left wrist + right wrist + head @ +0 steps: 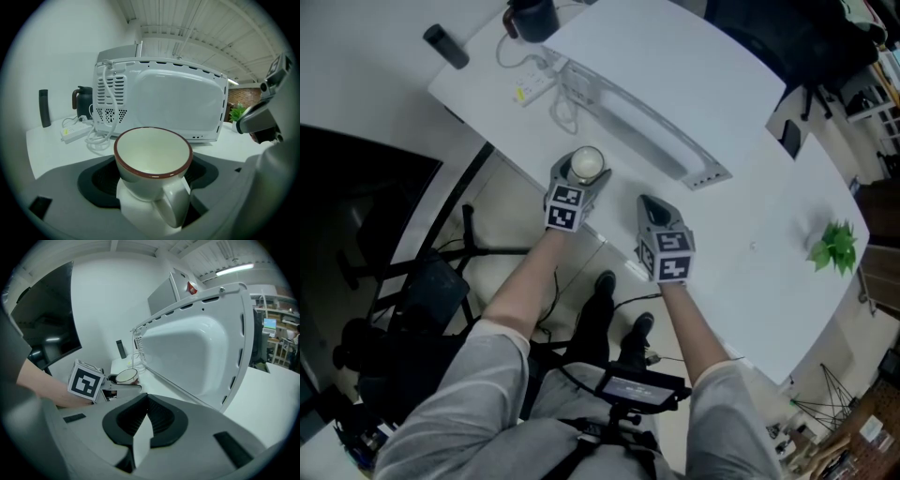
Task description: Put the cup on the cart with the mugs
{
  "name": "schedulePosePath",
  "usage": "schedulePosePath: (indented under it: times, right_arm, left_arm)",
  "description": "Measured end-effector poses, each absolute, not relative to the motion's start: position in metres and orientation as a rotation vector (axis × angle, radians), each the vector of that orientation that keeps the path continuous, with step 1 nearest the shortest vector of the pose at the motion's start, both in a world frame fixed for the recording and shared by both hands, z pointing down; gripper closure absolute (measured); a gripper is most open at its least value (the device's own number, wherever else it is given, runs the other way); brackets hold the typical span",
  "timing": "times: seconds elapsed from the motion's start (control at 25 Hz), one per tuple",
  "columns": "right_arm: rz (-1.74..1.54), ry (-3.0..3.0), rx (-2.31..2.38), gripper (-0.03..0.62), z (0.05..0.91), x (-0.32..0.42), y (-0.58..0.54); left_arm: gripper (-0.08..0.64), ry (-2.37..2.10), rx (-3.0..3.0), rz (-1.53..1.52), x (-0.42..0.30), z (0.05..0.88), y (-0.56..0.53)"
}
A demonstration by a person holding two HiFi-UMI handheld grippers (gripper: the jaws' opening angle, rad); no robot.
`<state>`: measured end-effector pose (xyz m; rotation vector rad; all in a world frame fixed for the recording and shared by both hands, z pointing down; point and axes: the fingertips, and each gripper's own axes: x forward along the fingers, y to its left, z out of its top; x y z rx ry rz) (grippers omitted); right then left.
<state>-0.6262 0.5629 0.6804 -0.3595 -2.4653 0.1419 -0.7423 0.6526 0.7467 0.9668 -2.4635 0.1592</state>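
Between left gripper (152, 171) fingers (99, 183), cup (153, 157) upright — handle rearward

A white microwave (159, 101) stands on a white table (769, 281) and shows its vented back. A white power strip (75, 133) with a looped cord lies just beside it. Beyond the strip stand a dark kettle (83, 101) and a slim black upright object (44, 108), and a small green plant (836, 247) sits well apart from them.

worktop (769, 253) white | far left: black bar (446, 46), power strip (532, 84) | middle: microwave (666, 75) | near edge: cup (586, 164) | right: green plant (834, 247)
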Motion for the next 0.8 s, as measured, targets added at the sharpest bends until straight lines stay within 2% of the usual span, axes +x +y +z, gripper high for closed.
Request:
schedulePosePath:
  times: [0.32, 0.8]
  right_arm:
    - [0.135, -2.472, -0.373, 0.584, 0.667, -0.619, 0.557]
    - [0.120, -2.528, -0.505, 0.584, 0.604, -0.588, 0.559]
  left_arm:
    - [0.160, -2.434, 1.038, 0.144, -0.725, 0.705, 0.653]
    - [0.160, -2.416, 1.159, 0.134, -0.650, 0.598, 0.648]
